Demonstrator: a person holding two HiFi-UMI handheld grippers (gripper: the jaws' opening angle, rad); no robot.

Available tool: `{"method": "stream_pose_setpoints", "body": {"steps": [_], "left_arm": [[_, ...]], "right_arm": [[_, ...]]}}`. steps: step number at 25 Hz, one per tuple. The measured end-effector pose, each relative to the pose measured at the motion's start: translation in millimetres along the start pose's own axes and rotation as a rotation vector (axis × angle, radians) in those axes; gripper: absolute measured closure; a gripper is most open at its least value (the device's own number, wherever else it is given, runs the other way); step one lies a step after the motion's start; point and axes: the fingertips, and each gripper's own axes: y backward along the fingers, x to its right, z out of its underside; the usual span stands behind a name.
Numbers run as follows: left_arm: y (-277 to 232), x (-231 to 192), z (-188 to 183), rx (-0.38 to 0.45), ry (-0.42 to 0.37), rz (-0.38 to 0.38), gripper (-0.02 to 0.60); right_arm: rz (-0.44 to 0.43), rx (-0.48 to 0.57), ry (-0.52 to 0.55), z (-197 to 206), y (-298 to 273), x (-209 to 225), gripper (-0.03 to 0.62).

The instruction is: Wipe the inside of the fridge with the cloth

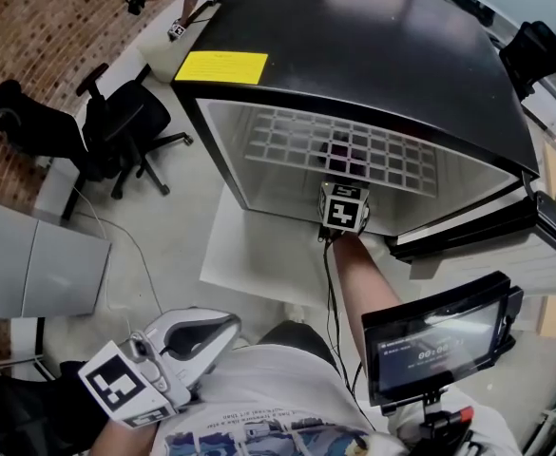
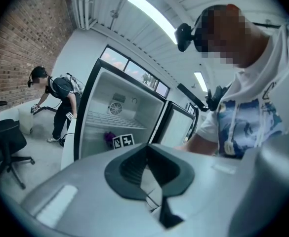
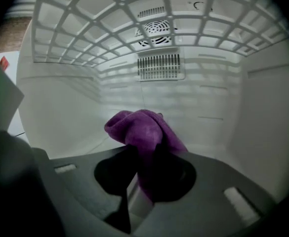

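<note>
The black fridge (image 1: 373, 55) stands open, its white inside lit, with a white wire shelf (image 1: 344, 150) near the top. My right gripper (image 1: 342, 183) reaches in under that shelf, its marker cube at the opening. It is shut on a purple cloth (image 3: 143, 130), which bunches up ahead of the jaws above the fridge floor (image 3: 211, 152). The cloth (image 1: 338, 148) shows dimly through the shelf. My left gripper (image 1: 228, 323) hangs low by the person's body, away from the fridge (image 2: 117, 117), jaws together and nothing in them (image 2: 146, 154).
The fridge door (image 1: 487, 236) stands open at the right. A small screen (image 1: 439, 335) sits at the person's chest. A black office chair (image 1: 116, 126) stands left of the fridge. Another person (image 2: 55, 95) bends down beyond it. A fan vent (image 3: 156, 31) sits on the back wall.
</note>
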Motion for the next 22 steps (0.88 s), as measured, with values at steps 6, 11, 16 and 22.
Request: {"method": "stream_pose_setpoints", "body": {"steps": [6,11,16,22], "left_arm": [[11,-4,-1,0.019,0.01,-0.044,0.574],[19,-5,2,0.03,0.007,-0.074,0.574],[37,-7,5,0.044,0.018,-0.126,0.574],[38,-2,9,0.043,0.015,-0.139,0.574]], "right_arm": [[-0.108,0.0,0.023,-6,-9,-51,0.516],[-0.2,0.007,0.027,-12,-14,-94,0.516],[-0.289,0.015,-0.001,-18,-14,-131,0.516],[-0.369,0.011,-0.069,-20,-11,-146,0.516]]}}
